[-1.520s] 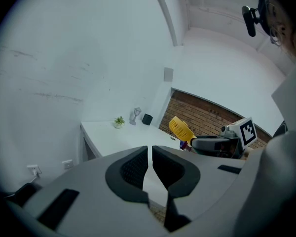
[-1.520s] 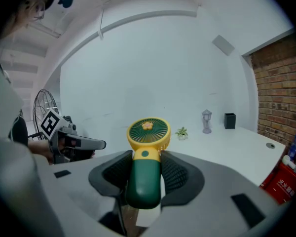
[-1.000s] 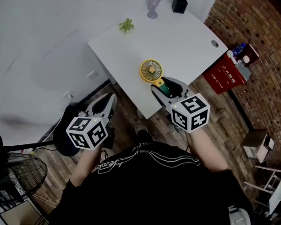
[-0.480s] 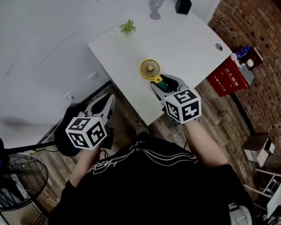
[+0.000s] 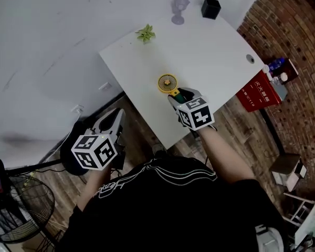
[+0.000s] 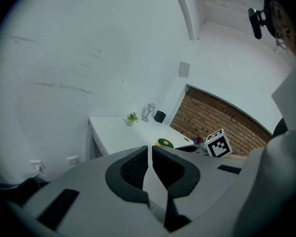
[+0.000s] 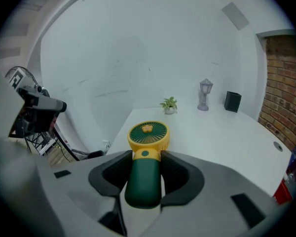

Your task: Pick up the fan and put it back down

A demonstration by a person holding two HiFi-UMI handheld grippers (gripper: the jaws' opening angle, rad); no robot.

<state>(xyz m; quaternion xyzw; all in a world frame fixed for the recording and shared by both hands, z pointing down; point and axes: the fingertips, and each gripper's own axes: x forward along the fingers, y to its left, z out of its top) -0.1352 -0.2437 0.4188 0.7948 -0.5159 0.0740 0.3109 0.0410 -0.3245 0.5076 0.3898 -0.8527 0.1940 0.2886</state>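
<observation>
The fan (image 7: pixel 144 154) is a small hand-held one with a yellow round head (image 5: pixel 167 83) and a dark green handle. My right gripper (image 7: pixel 144 174) is shut on the green handle, the head sticking out past the jaws over the white table (image 5: pixel 210 46). In the head view my right gripper (image 5: pixel 185 99) sits low over the table's near edge. My left gripper (image 5: pixel 111 124) hangs off the table's left side above the floor. In the left gripper view its jaws (image 6: pixel 151 168) are shut with nothing between them.
A small potted plant (image 5: pixel 146 34), a clear lantern figure (image 5: pixel 179 9) and a black cube holder (image 5: pixel 210 8) stand along the table's far edge. A red box (image 5: pixel 258 90) and a brick wall lie to the right, a floor fan (image 5: pixel 18 211) at the lower left.
My right gripper has sunk toward the table with the fan in it, and the fan's head now sits lower over the tabletop. My left gripper has drifted slightly down and left.
</observation>
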